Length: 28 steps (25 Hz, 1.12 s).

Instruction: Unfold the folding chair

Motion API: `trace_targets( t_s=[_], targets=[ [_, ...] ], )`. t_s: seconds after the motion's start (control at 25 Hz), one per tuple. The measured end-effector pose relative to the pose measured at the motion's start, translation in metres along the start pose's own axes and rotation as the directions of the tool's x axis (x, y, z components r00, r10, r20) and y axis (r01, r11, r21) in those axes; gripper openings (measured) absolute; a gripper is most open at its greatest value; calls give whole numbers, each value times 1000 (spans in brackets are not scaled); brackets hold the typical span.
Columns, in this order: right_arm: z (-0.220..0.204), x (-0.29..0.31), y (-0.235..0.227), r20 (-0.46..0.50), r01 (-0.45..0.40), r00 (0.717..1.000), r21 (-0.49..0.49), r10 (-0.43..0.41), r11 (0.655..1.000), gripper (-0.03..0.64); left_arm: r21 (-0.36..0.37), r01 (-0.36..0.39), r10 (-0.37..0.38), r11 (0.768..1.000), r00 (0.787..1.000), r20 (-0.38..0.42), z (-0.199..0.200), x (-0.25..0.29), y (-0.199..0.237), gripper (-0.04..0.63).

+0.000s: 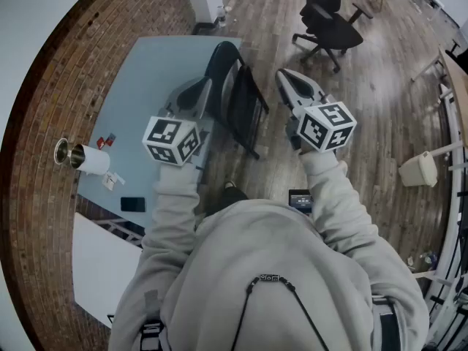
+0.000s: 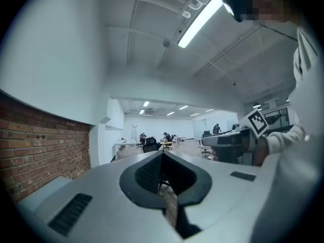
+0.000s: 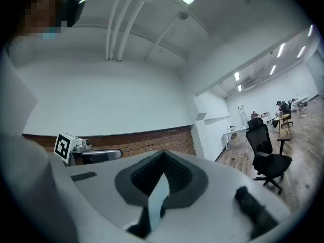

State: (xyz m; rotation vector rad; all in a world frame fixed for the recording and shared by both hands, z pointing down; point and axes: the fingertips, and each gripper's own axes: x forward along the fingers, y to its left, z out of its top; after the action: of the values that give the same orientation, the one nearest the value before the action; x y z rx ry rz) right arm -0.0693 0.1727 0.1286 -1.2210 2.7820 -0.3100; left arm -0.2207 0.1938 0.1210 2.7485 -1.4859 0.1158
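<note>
Getting started is about where this is, I'd say: nothing's been grabbed yet. The folding chair (image 1: 240,97) looks folded up, standing on the wood floor and leaning against the right edge of the light blue table (image 1: 139,79), in between the two grippers and a bit farther out. The left gripper (image 1: 205,86) and right gripper (image 1: 282,74) are both held level, jaws closed all the way with nothing in them, aimed out over the room instead of at the chair. The next move probably means opening the jaws, dipping down, taking the back frame with one and the seat edge with the other, then spreading them. A paper roll (image 1: 91,159) and a phone (image 1: 133,204) sit on the table's near end, and an office chair (image 1: 329,20) is far right, well clear. The table hugging the chair's left side is the real obstacle, so I'd tip the chair off it first.
</note>
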Motion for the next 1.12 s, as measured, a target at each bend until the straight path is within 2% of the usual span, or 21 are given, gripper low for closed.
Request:
trace_targets(
  t_s=[0.2,0.4,0.72,0.92,1.12],
  targets=[
    [-5,28,-17,-27,8,1000,-32,-9,999,6,-25,-19,19,1000,1000,21,-2,20,33,5],
    [-4,69,-47,-36,24,999,-34,-25,999,6,21,39,-40,999,999,14,-4,66,49,5],
    [1,185,-107,-50,67,996,-85,-71,994,6,34,95,-96,995,995,16,-10,159,141,5],
    [5,253,-133,-52,102,993,-90,-107,991,6,29,158,-158,987,987,-16,-22,212,194,5],
    [-3,280,-170,-86,158,983,-58,-163,986,6,11,181,-180,983,982,-60,-31,256,220,5]
  ],
)
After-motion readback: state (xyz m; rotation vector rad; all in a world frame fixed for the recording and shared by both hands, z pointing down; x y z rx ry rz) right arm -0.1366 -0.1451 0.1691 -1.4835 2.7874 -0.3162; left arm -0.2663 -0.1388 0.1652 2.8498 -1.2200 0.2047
